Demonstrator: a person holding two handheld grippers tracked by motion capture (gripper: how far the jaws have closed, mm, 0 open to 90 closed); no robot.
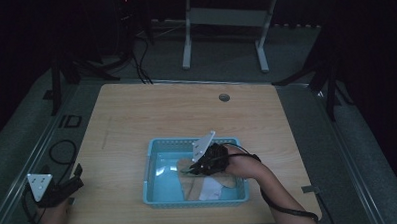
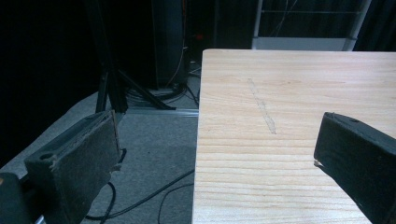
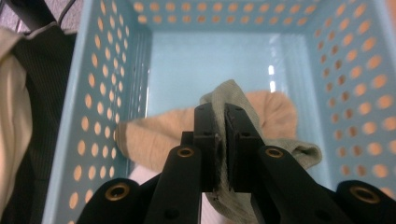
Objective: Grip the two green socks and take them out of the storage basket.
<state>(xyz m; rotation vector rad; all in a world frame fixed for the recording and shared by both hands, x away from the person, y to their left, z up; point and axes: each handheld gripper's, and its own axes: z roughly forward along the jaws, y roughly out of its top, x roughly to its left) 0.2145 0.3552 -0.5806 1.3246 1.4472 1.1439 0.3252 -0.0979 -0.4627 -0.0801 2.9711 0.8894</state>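
Inside the perforated light-blue plastic basket (image 3: 100,93), the right gripper (image 3: 220,116) is clenching a fold of the beige fabric sock (image 3: 154,135) lying on the basket's floor, while the left gripper (image 2: 219,149) is hanging released well left of the basket.

On the tabletop (image 1: 136,119) a basket (image 1: 154,193) sat near the person's edge, a little right of the middle. A sock (image 3: 154,140) lay in the basket toward its near right part, over a white piece (image 1: 209,192) on the basket floor. The right tongs (image 3: 221,135) reached down into the basket, pinched on a fold of the sock. The left tongs (image 1: 71,182) hung at the tabletop's near left corner, well apart from the basket. A round hole (image 1: 224,97) sat near the far edge.
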